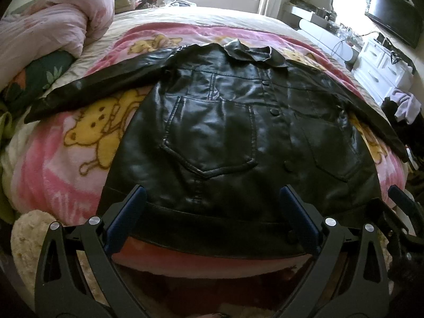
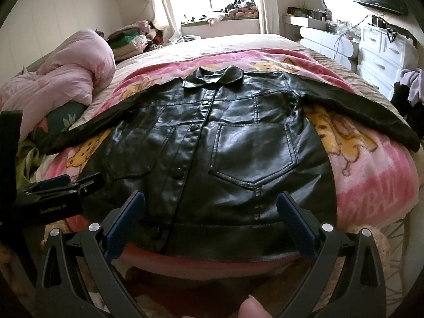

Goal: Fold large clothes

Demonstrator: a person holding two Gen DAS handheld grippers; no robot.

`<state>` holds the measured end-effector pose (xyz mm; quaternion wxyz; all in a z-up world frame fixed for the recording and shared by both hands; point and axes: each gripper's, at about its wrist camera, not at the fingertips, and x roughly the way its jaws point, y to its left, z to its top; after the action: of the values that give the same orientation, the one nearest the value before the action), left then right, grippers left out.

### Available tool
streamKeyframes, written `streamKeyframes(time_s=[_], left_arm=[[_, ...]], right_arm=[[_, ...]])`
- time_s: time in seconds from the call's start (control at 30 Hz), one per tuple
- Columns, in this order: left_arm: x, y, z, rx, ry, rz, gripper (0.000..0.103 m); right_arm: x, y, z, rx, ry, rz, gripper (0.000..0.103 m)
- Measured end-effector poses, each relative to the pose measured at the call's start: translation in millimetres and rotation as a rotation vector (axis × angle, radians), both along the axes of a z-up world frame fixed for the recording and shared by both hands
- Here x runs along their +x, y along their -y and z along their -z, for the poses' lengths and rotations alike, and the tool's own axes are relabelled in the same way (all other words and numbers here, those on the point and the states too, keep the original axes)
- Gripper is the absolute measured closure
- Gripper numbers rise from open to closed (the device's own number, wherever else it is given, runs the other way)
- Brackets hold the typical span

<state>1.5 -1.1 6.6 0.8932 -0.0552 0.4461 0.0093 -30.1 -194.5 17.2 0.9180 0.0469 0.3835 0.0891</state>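
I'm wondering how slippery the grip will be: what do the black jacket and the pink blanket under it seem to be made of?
The black jacket looks like leather or faux leather, which one I cannot tell: a smooth, glossy surface with bright window glare, stiff creases and stitched pocket seams. The pink blanket looks like soft plush fleece: matte and fuzzy, with a printed yellow bear pattern.

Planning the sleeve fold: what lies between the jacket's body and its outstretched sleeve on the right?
Only the pink cartoon blanket shows between the black leather jacket and its sleeve, in the right wrist view.
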Motion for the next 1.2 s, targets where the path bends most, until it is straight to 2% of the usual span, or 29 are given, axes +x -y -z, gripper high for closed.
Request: streamKeyframes(time_s=[1.2], left_arm=[[4.9, 6.9, -0.6, 0.017, 0.004, 0.012, 0.009]], right_arm=[[6.9, -1.5, -6.5, -0.005, 0.009, 0.001, 0.004]])
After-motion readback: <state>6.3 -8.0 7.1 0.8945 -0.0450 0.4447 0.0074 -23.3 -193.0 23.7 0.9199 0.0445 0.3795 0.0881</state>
